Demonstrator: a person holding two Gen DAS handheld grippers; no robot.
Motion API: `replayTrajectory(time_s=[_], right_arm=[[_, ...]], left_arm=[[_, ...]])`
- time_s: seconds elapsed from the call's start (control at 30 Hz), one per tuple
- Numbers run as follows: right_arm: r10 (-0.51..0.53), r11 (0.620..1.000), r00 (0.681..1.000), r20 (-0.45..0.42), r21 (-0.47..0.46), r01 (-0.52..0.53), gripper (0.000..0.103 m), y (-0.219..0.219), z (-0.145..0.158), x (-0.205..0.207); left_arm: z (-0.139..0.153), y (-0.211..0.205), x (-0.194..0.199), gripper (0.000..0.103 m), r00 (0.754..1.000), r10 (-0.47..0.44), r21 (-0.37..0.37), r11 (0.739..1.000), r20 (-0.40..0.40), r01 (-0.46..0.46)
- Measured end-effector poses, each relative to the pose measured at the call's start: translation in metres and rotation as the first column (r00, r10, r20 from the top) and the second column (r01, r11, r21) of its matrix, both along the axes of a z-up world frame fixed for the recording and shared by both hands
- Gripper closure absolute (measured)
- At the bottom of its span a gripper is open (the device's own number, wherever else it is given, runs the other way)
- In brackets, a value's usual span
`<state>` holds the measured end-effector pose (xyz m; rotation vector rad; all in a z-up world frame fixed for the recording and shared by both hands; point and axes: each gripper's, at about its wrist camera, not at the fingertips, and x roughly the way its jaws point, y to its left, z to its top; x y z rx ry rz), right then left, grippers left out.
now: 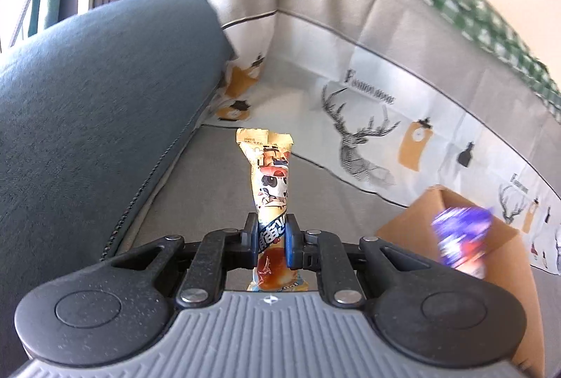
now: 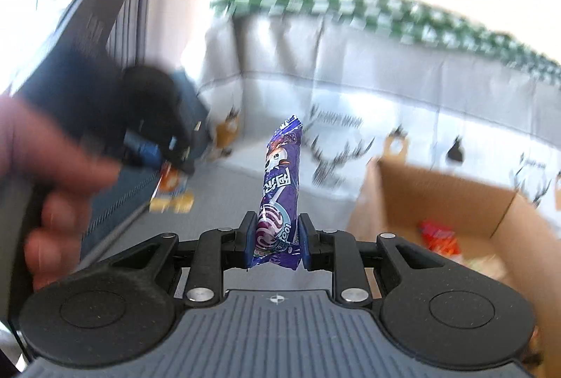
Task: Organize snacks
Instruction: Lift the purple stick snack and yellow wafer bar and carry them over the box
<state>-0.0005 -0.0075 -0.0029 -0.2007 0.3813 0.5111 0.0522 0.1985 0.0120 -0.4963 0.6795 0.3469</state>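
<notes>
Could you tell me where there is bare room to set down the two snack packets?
Free: the grey surface between the dark blue cushion and the deer-print cloth. The brown cardboard box shows bare floor near its back wall; its near corner is crowded with a red packet.

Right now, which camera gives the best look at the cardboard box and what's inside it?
The right wrist view: the cardboard box shows its open top and inner walls, with a red packet inside, though blurred. The left wrist view shows only a corner of the box, partly covered by the blurred purple snack, and none of its contents.
</notes>
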Motion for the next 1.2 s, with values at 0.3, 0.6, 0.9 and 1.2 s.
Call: replayTrajectory(time_s=[0.3,0.6,0.9,1.2], right_arm=[[-0.102,0.985,0.995,0.004,0.143,0.1,0.077,-0.094,0.065,0.033],[-0.219,0.966,0.976,-0.005,0.141,0.217,0.077,-0.195,0.068,0.08],[-0.324,0.937,0.943,-0.077,0.107,0.331,0.077,-0.222,0.039,0.096],[-0.326,0.943,0.945,-0.035,0.054,0.328,0.077,-0.219,0.037,0.103]], left_arm=[[0.014,-0.025,0.01,0.088,0.995,-0.049,-0.007,0.999,0.083,0.05],[0.023,-0.052,0.034,0.088,0.985,-0.108,-0.005,0.994,0.134,0.11],[0.031,-0.089,0.053,0.088,0.967,-0.186,0.056,0.982,0.175,0.178],[0.041,-0.116,0.057,0.088,0.936,-0.244,0.061,0.97,0.255,0.236]])
